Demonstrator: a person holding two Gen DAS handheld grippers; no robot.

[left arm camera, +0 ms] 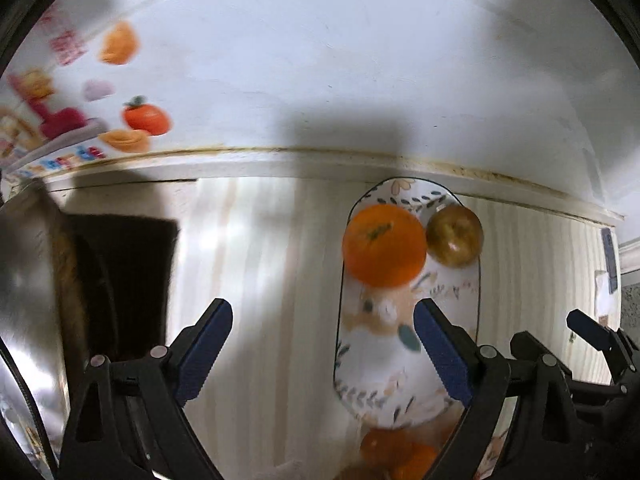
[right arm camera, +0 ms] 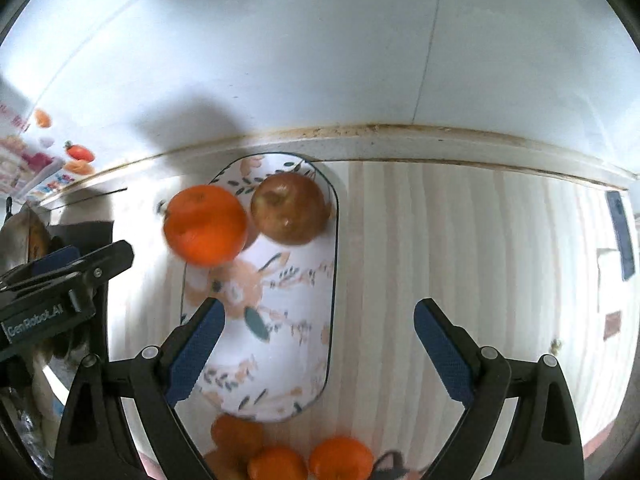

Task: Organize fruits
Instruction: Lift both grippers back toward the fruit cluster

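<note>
Oranges (right arm camera: 288, 456) cluster at the nearest edge of the right wrist view, several of them lying on the pale striped tabletop (right arm camera: 440, 260) just short of the oval plate's near end. Above them the right gripper (right arm camera: 320, 344) stands with its blue-padded jaws spread wide and nothing between them; its left finger overlaps the plate's near left part, its right finger hangs over bare table. The left gripper (left arm camera: 324, 344) is likewise wide open and empty, its right finger over the plate and its left over the tabletop; in the right wrist view it shows as a black body at the left edge.

The oval plate (right arm camera: 288, 360), white with a leaf and flower pattern and a dark rim, runs lengthwise away from the cameras. At its far end sit an orange (right arm camera: 206, 224) on the left and a brownish-red apple (right arm camera: 290, 208) on the right, touching one another. The orange overhangs the plate's left rim as seen from the right wrist. Beyond the plate's far end a stained ledge meets a white wall (right arm camera: 320, 60). Far left on that wall hangs a colourful printed poster (left arm camera: 60, 120) with fruit pictures.
</note>
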